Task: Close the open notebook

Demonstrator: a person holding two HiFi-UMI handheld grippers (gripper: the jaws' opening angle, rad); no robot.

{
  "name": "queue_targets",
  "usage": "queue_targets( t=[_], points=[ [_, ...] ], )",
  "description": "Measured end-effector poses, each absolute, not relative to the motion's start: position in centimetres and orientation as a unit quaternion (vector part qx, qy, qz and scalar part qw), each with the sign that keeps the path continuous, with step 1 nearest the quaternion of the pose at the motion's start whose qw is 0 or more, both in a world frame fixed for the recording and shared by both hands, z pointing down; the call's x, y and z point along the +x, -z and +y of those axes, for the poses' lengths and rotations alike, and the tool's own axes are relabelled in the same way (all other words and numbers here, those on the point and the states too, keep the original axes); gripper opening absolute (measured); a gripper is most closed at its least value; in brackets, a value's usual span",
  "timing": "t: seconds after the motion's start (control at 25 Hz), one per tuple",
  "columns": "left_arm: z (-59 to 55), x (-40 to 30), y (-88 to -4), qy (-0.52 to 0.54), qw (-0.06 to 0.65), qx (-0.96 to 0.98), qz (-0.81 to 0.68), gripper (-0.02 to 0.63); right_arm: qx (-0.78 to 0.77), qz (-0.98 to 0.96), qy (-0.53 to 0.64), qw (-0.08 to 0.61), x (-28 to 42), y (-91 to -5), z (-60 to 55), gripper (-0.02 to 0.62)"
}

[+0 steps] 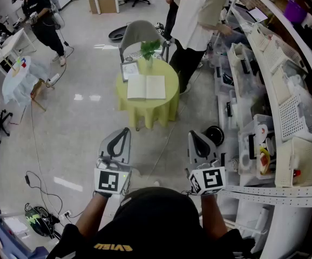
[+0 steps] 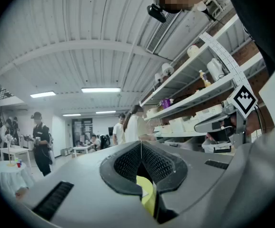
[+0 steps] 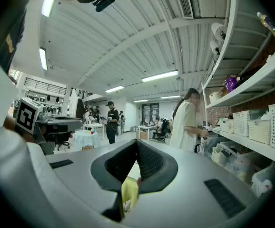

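An open notebook [image 1: 146, 87] lies flat, white pages up, on a small round table with a yellow-green cloth [image 1: 145, 109], several steps ahead of me in the head view. My left gripper [image 1: 124, 129] and right gripper [image 1: 192, 134] are held level side by side near my body, well short of the table, both shut with nothing between their jaws. In the left gripper view the left gripper [image 2: 141, 144] has its tips touching, and a sliver of the yellow cloth [image 2: 147, 194] shows below them. The right gripper [image 3: 136, 140] looks the same in its own view.
A potted plant [image 1: 149, 50] and a picture frame [image 1: 129, 70] stand on the table behind the notebook. A grey chair [image 1: 140, 34] and a standing person [image 1: 196, 20] are just beyond it. Shelves with baskets [image 1: 285, 107] line the right side. Cables [image 1: 37, 209] lie on the floor at left.
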State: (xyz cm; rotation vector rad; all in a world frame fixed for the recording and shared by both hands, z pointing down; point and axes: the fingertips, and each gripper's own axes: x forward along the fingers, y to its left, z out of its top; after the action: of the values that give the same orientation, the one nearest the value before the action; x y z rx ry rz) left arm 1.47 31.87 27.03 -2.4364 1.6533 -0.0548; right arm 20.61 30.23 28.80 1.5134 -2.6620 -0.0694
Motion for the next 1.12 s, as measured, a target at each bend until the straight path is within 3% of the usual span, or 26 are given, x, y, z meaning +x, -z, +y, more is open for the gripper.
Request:
queue_targets(
  t=[1.12],
  points=[
    [33.6, 0.4, -27.1, 0.025, 0.098, -0.821, 0.563, 0.042, 0.478, -0.877, 0.024, 0.030, 20.3, -29.1, 31.7, 0.002]
  ],
)
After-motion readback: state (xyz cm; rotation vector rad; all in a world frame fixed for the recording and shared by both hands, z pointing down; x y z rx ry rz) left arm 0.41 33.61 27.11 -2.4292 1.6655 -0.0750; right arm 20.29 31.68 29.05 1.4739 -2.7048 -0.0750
